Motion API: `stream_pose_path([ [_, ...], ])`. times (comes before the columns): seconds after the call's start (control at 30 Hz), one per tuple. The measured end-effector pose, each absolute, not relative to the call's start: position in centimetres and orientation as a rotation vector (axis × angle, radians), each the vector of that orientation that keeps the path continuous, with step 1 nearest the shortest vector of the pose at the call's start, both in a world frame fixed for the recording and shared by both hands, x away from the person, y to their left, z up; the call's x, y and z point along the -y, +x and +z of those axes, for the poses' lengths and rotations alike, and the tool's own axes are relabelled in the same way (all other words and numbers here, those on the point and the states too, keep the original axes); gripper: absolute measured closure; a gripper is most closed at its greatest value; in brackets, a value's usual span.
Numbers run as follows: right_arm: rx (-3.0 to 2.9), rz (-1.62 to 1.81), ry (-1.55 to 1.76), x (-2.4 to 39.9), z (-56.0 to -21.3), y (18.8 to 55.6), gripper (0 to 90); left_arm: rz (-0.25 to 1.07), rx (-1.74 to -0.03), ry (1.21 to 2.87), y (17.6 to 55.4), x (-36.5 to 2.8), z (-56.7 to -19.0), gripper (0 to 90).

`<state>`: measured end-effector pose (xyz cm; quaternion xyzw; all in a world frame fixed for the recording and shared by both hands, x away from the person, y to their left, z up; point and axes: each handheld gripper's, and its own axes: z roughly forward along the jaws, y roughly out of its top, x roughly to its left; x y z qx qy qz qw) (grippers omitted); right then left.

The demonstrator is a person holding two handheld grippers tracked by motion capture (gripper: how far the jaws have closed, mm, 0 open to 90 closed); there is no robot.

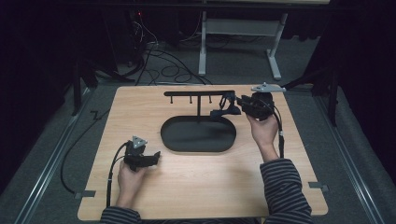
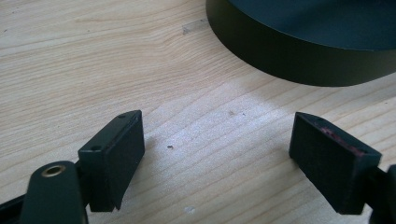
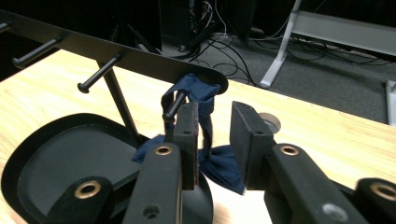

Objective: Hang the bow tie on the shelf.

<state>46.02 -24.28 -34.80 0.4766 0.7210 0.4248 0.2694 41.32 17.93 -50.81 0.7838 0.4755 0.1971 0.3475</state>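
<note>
A dark blue bow tie (image 1: 224, 108) (image 3: 222, 165) hangs by its strap from the rightmost peg (image 3: 175, 107) of a black rack (image 1: 198, 93). The rack stands in a black oval tray (image 1: 198, 134). My right gripper (image 1: 237, 105) (image 3: 215, 135) is level at the bow tie with its jaws apart. The strap runs down between them and the pads do not press on it. My left gripper (image 1: 155, 155) (image 2: 217, 149) rests low over the wood by the tray's front left wall (image 2: 289, 60), open wide with nothing between its jaws.
The rack's other pegs (image 3: 98, 77) stand bare to the left of the bow tie. The wooden table (image 1: 196, 186) has free room in front of the tray. Beyond its far edge are a white table frame (image 1: 240, 32) and floor cables (image 1: 159, 60).
</note>
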Motion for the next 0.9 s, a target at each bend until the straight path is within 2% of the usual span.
stream_pose_path([
  [0.6, -1.921, 1.196, 1.306, 25.9, -34.7, 44.4, 64.6, 0.512, -1.233, 2.032, 41.3, -17.9, -50.8, 18.6],
  [0.9, -1.914, 1.192, 1.339, 26.9, -35.2, 43.4, 64.1, 0.511, -1.233, 2.033, 41.3, -17.9, -50.8, 18.6],
])
